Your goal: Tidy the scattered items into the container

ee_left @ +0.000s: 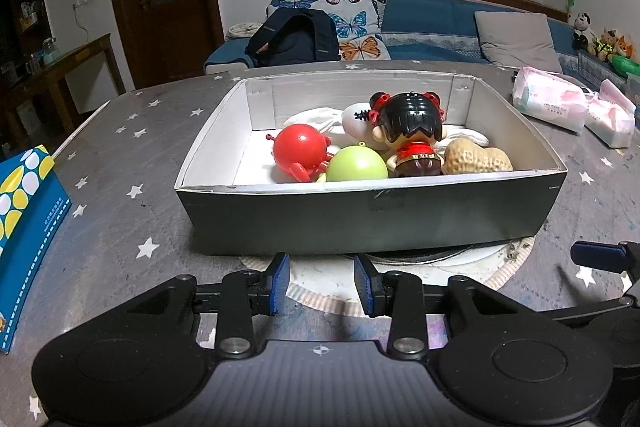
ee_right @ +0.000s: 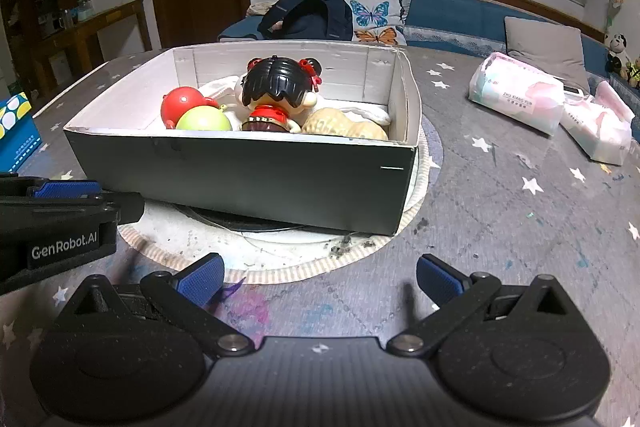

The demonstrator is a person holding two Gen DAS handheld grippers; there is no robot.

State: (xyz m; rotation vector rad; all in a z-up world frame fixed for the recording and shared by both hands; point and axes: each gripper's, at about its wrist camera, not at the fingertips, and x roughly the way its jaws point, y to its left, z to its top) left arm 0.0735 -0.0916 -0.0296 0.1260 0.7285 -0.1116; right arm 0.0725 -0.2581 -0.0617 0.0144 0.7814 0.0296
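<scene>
Grey star-printed tablecloth (ee_left: 120,163) covers the table; the dark cardboard box with white lining (ee_left: 372,215) sits on a round white mat (ee_right: 280,259), holding a red ball toy (ee_left: 302,149), green ball (ee_left: 356,167), black-haired doll (ee_left: 412,131) and peanut-shaped toy (ee_left: 476,159). Blue sofa (ee_left: 440,23) stands behind. Left gripper (ee_left: 320,281) and right gripper (ee_right: 320,279) stand parted, empty, before the box.
</scene>
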